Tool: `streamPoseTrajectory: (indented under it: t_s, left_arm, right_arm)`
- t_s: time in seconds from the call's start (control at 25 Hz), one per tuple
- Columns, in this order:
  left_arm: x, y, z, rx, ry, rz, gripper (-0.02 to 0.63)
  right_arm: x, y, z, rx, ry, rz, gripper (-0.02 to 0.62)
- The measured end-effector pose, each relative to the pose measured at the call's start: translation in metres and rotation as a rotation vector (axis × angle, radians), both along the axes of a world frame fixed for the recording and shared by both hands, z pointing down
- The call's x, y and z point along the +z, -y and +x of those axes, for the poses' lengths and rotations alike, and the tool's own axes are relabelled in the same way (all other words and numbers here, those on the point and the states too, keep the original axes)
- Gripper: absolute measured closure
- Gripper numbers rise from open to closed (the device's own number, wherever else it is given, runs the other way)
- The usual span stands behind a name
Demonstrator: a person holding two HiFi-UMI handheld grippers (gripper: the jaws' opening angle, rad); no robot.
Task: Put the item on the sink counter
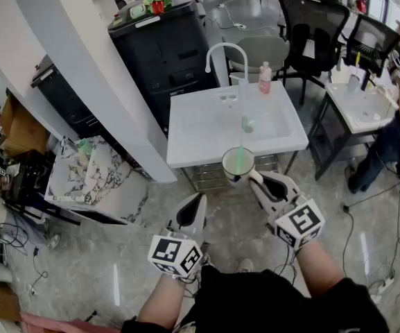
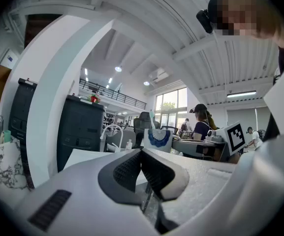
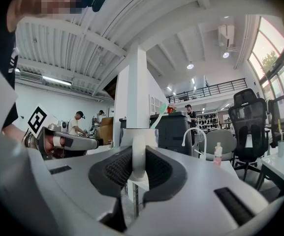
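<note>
Bright, even light, seemingly daylight; fisheye warping and dark corners.

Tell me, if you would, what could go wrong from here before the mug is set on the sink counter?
The right claw pinches only the thin handle of the white ceramic mug, so the mug may swing or slip.
The green plastic toothbrush stands loose inside and might tip out.
The mug could knock the white sink counter's front edge.
</note>
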State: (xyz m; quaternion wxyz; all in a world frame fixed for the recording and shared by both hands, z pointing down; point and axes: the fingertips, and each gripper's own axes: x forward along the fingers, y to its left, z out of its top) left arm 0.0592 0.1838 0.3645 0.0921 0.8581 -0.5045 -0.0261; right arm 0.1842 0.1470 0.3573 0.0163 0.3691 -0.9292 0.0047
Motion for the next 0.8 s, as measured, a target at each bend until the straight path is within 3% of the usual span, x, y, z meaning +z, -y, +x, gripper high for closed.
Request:
streamPoseTrajectory:
  t_s: [0.8]
  left_arm:
    - [-0.007,0.011,0.005,-0.007,0.006,0.022,0.603]
  right_arm:
    - [-0.005,0.011,0.007,-0.014,0.018,0.011,0.538]
